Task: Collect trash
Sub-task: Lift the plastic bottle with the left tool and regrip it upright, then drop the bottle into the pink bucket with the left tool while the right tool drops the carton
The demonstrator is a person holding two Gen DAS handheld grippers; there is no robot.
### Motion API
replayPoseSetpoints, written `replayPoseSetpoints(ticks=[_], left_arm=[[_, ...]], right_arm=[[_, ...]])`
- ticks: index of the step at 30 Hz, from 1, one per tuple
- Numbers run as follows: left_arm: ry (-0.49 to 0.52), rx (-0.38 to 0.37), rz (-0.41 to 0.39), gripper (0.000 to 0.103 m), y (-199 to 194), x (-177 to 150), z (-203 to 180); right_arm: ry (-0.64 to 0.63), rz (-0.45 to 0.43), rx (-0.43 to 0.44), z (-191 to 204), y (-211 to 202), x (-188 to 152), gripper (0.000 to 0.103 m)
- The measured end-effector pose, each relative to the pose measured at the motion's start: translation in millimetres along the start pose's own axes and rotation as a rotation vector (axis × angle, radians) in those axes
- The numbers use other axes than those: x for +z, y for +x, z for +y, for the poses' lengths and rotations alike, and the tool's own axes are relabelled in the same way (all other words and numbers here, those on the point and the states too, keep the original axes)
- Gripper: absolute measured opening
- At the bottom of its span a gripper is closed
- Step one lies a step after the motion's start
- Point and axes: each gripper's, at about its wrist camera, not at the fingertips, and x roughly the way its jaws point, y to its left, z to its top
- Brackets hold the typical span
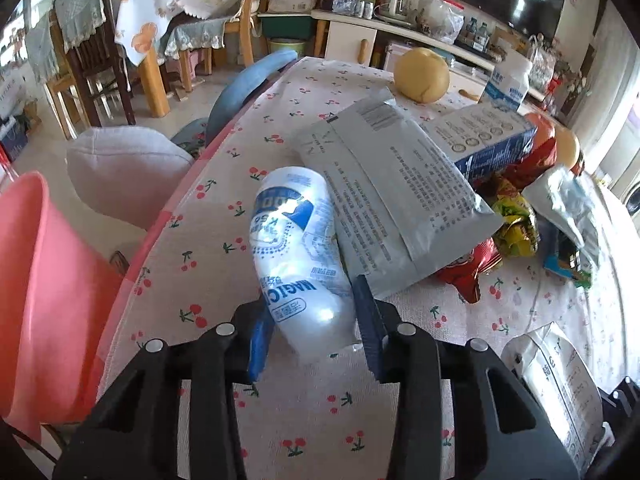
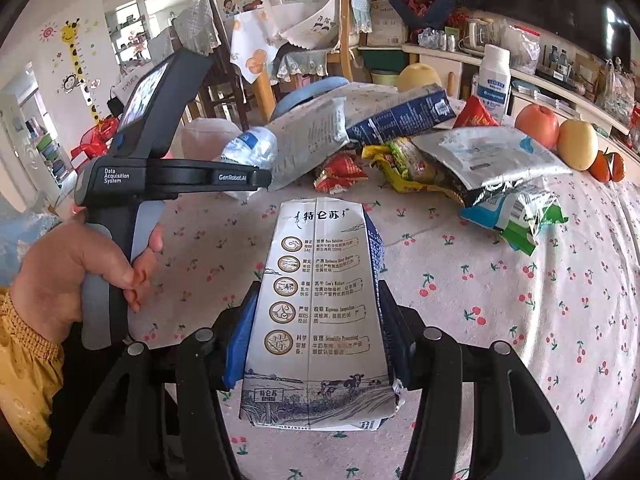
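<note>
A crushed clear plastic bottle (image 1: 304,248) with a blue and white label lies on the cherry-print tablecloth (image 1: 192,280). My left gripper (image 1: 312,300) is shut on its lower end, with a blue pad pressing on each side. The right wrist view shows the same bottle (image 2: 250,148) sticking out past the left gripper (image 2: 256,178), which a hand (image 2: 76,264) holds. My right gripper (image 2: 318,292) is shut on a flattened white and blue milk carton (image 2: 316,320), held lengthwise above the cloth.
A pink bin (image 1: 36,300) stands past the table's left edge. Beyond the bottle lie a silver packet (image 1: 392,184), a blue carton (image 1: 492,140), and red (image 1: 468,272) and yellow wrappers (image 1: 516,220). Fruit (image 2: 536,124) and a white bottle (image 2: 494,76) stand at the far right.
</note>
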Motion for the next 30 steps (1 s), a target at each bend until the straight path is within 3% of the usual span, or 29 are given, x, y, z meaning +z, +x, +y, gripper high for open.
replayPoseSetpoints(ticks=[8,20,30], left_arm=[[-0.055,-0.104,0.011,0.035,-2.8,0.8,13.5],[-0.099,-0.196,-0.009,0.031,-12.4,3.1,28.4],[-0.136,-0.245,-0.102,0.027,-35.4,9.1,40.4]], right_arm=[[-0.018,-0.002,-0.02,8.5,1.2,-2.8,0.056],[-0.031,-0.011,-0.03,19.1,-0.7,-0.4,0.056],[-0.053,-0.032,-0.037,29.1,-4.0,6.3,0.056]])
